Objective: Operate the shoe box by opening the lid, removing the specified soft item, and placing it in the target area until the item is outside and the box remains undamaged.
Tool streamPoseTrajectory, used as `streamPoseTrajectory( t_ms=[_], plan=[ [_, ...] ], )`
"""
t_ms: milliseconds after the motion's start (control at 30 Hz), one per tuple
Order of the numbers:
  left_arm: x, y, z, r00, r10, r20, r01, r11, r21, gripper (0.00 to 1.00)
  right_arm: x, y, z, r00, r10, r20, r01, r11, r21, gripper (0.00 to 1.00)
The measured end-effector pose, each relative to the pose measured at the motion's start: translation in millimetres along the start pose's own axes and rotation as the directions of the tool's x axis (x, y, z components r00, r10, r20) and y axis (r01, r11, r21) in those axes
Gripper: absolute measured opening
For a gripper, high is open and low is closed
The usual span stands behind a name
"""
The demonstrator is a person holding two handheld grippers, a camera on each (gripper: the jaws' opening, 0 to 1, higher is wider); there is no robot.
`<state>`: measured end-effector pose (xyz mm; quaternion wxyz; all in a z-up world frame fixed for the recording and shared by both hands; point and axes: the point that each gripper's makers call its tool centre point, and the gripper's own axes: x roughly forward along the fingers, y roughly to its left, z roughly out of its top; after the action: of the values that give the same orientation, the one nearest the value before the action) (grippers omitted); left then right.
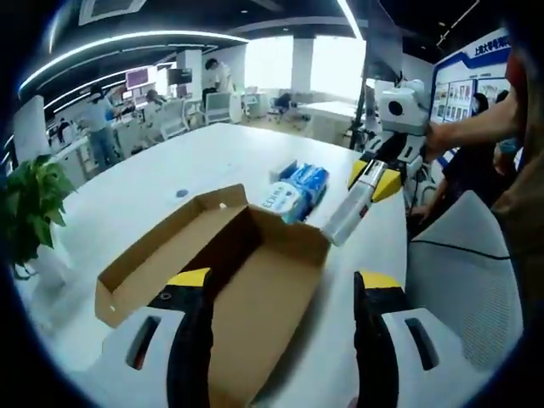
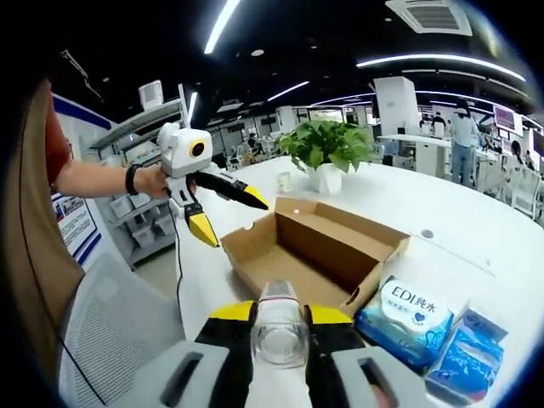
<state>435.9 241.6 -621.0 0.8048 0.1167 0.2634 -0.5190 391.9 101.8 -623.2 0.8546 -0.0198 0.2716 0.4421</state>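
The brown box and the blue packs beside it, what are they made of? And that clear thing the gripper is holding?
The box looks like plain brown cardboard: matte, with folded flaps and raw cut edges. The blue packs seem wrapped in soft glossy plastic film that creases and catches light, likely tissues or wipes. The clear item in the right gripper is see-through with bright highlights, probably a plastic bottle, though glass cannot be ruled out.
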Motion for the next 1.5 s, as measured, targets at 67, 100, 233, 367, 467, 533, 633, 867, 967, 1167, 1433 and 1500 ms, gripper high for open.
streamPoseTrajectory(
  t_ms=[67, 100, 233, 367, 467, 533, 633, 867, 967, 1167, 1433, 1500],
  plan=[
    [-5.2, 1.5, -4.5, 1.000, 0.015, 0.002, -0.015, 1.000, -0.013, 0.67, -4.7, -4.6, 0.6, 1.000, -0.010, 0.005, 0.010, 1.000, 0.008, 0.18],
    [-7.6, 1.8, -6.0, 1.000, 0.021, 0.003, -0.020, 1.000, -0.019, 0.67, -6.8, -7.0, 1.4, 1.000, -0.016, 0.008, 0.016, 1.000, 0.012, 0.18],
    [-14.7, 4.9, -9.8, 0.999, 0.041, 0.014, -0.040, 0.998, -0.043, 0.67, -15.4, -16.4, 3.6, 0.999, -0.039, 0.012, 0.039, 0.999, 0.018, 0.18],
    [-20.2, 7.3, -16.6, 0.998, 0.061, 0.021, -0.059, 0.995, -0.082, 0.66, -23.6, -28.2, 7.6, 0.998, -0.063, 0.023, 0.063, 0.998, 0.029, 0.18],
    [-22.3, 4.8, -22.2, 0.998, 0.062, 0.020, -0.059, 0.994, -0.096, 0.66, -28.8, -37.9, 9.4, 0.997, -0.079, 0.020, 0.078, 0.996, 0.029, 0.18],
    [-23.4, 1.7, -26.1, 0.998, 0.060, 0.015, -0.059, 0.993, -0.101, 0.66, -31.7, -45.1, 10.3, 0.995, -0.096, 0.013, 0.096, 0.995, 0.027, 0.18],
    [-24.7, -1.2, -32.1, 0.998, 0.062, 0.008, -0.061, 0.992, -0.109, 0.66, -35.3, -58.5, 13.3, 0.993, -0.115, 0.019, 0.114, 0.993, 0.043, 0.18],
    [-29.6, -10.9, -44.1, 0.998, 0.061, 0.000, -0.061, 0.990, -0.127, 0.66, -43.4, -80.5, 22.3, 0.989, -0.144, 0.036, 0.141, 0.987, 0.081, 0.18],
    [-32.2, -10.6, -46.9, 0.998, 0.069, 0.002, -0.068, 0.988, -0.141, 0.66, -45.4, -88.2, 24.4, 0.987, -0.158, 0.027, 0.155, 0.984, 0.083, 0.18],
    [-36.8, -10.7, -50.3, 0.997, 0.078, 0.004, -0.077, 0.985, -0.157, 0.65, -48.2, -106.0, 33.8, 0.983, -0.182, 0.012, 0.181, 0.981, 0.071, 0.18],
    [-40.5, -8.9, -55.2, 0.996, 0.089, 0.000, -0.088, 0.981, -0.171, 0.65, -42.8, -127.4, 42.6, 0.981, -0.191, -0.033, 0.192, 0.981, 0.016, 0.18],
    [-40.6, -8.4, -56.4, 0.996, 0.089, 0.000, -0.088, 0.981, -0.176, 0.65, -41.5, -134.1, 43.8, 0.980, -0.195, -0.044, 0.196, 0.981, 0.008, 0.18]
  ],
)
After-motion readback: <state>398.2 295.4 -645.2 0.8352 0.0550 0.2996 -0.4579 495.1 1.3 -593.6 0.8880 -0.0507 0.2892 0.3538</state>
